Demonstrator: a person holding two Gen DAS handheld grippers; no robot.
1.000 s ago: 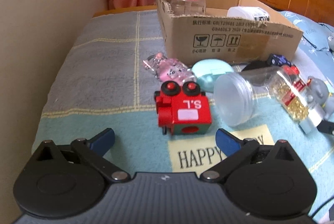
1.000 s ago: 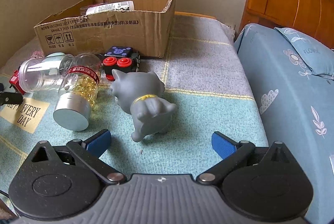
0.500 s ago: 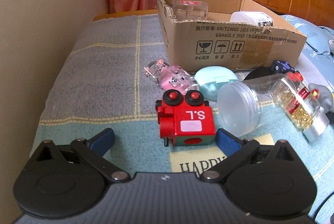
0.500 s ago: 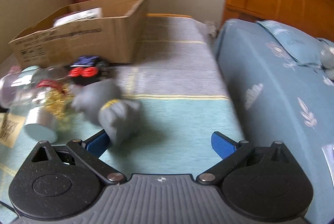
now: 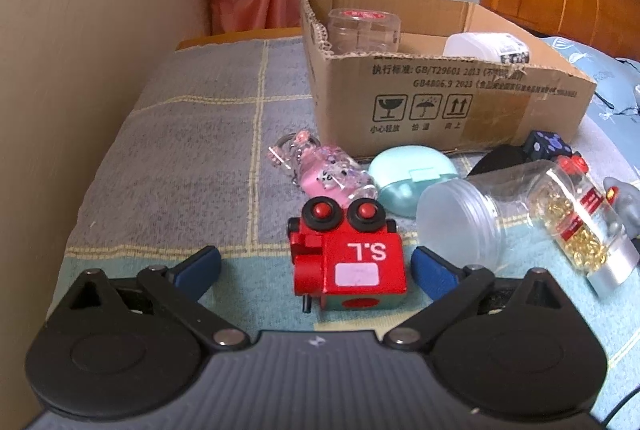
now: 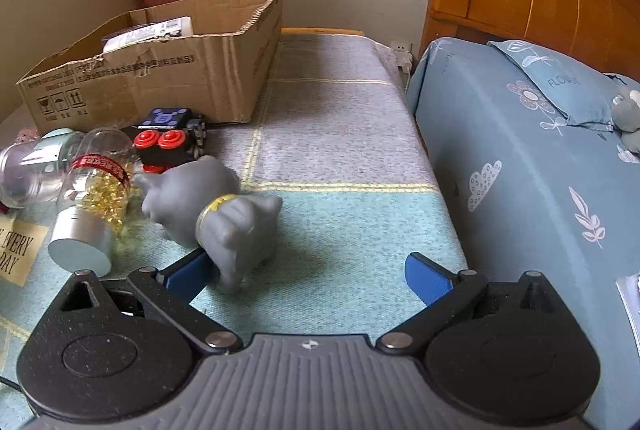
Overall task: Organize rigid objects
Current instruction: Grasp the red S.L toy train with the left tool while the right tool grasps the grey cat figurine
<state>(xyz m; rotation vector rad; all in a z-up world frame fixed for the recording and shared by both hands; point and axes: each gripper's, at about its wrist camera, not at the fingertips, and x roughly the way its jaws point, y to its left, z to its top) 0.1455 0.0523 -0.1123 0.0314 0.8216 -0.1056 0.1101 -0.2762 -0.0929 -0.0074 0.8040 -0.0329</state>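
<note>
Red toy [image 5: 348, 266]: on blanket [image 5: 192, 149], between wide-open left gripper [image 5: 316, 266] fingers, untouched; framed for pickup. Grey figure [image 6: 224, 213]: against right gripper [image 6: 308, 270] left finger, spread, empty. Box [image 5: 440, 101]: behind, likely destination

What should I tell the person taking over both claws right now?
Left claw: open, straddling the red toy car, not gripping.
Right claw: open; its left finger touches the grey figurine, which sits off-centre.
Done: a clear jar and a white bottle are in the cardboard box.
Left on the blanket: car, figurine, pill bottle, empty jar, mint case, pink keychain, black toy.
</note>
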